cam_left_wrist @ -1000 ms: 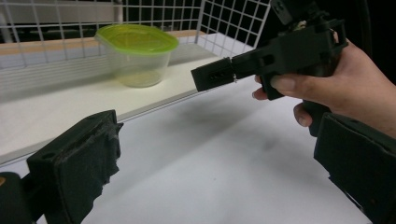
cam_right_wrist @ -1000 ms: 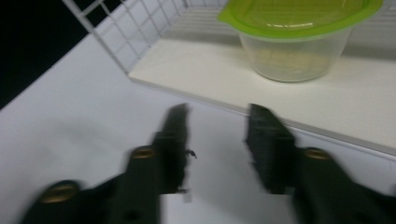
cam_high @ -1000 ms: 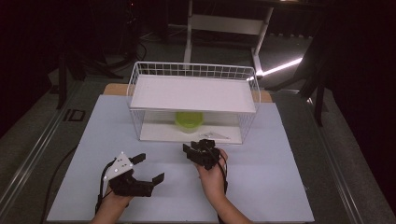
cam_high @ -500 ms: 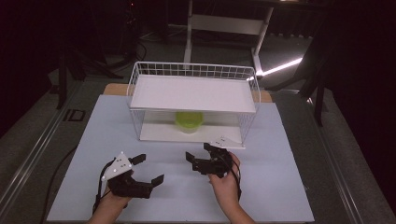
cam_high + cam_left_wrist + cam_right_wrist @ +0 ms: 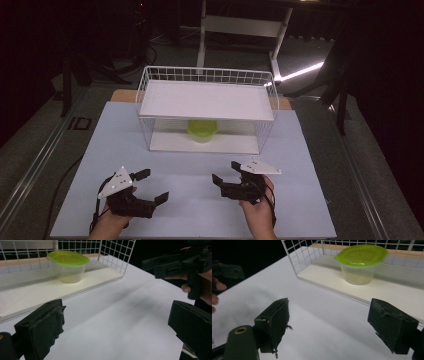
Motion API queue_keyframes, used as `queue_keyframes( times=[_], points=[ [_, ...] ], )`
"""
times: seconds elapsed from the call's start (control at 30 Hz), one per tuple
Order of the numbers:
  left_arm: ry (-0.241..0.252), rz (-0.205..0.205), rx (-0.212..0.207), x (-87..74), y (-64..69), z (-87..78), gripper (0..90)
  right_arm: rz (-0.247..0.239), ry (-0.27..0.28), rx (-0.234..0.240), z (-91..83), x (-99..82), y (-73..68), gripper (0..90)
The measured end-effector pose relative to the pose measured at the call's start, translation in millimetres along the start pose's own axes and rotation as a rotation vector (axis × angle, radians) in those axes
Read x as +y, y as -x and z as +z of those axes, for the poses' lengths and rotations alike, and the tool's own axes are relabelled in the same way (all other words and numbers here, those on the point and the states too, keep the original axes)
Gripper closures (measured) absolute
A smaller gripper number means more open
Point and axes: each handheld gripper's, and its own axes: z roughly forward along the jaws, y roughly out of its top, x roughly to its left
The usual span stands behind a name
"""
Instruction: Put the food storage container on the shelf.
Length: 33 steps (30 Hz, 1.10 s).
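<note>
A clear tub with a lime-green lid (image 5: 202, 129) stands upright on the lower board of a white wire rack (image 5: 207, 100). It also appears in the left gripper view (image 5: 68, 265) and the right gripper view (image 5: 359, 262). My left gripper (image 5: 154, 185) rests low over the white mat, open, with bare mat between its jaws (image 5: 115, 325). My right gripper (image 5: 224, 171) hovers in front of the rack, pointing left. Its jaws have just been opening and stand wide with nothing between them (image 5: 332, 322). Both grippers are well short of the tub.
The rack carries a white top board (image 5: 207, 99) over the tub and has wire mesh at its sides and back. The white mat (image 5: 310, 165) covers the table. A white-framed stand (image 5: 240, 25) sits behind in the dark.
My right gripper has drawn back from the rack toward the near edge and a little right, and its jaws have spread. The left gripper has stayed put.
</note>
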Motion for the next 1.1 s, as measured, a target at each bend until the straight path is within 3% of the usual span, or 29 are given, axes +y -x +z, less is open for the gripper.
queue_keyframes(
  times=[0.23, 0.47, 0.67, 0.8, 0.97, 1.1],
  points=[
    [0.005, -0.004, 0.007, -7.3, -4.2, -10.8, 1.4, 0.02, 0.017, -0.005, -18.5, -7.5, 10.3, 17.2],
    [-0.015, -0.017, 0.024, -15.7, -7.5, -19.4, 1.4, -0.004, 0.009, -0.008, -39.2, -16.8, 15.5, 17.2],
    [-0.02, -0.006, 0.066, -20.5, -8.6, -30.3, 1.4, -0.019, 0.005, -0.004, -54.5, -23.2, 19.8, 17.2],
    [-0.033, -0.01, 0.082, -26.9, -8.6, -35.2, 1.3, -0.035, -0.009, 0.01, -59.5, -30.9, 24.9, 17.2],
    [-0.05, -0.018, 0.071, -33.7, -7.0, -33.7, 1.3, -0.023, -0.016, 0.016, -60.2, -37.5, 30.7, 17.0],
    [-0.037, -0.018, 0.085, -35.0, -8.2, -33.5, 1.3, -0.03, -0.01, 0.011, -62.5, -43.1, 35.3, 16.8]
  ],
)
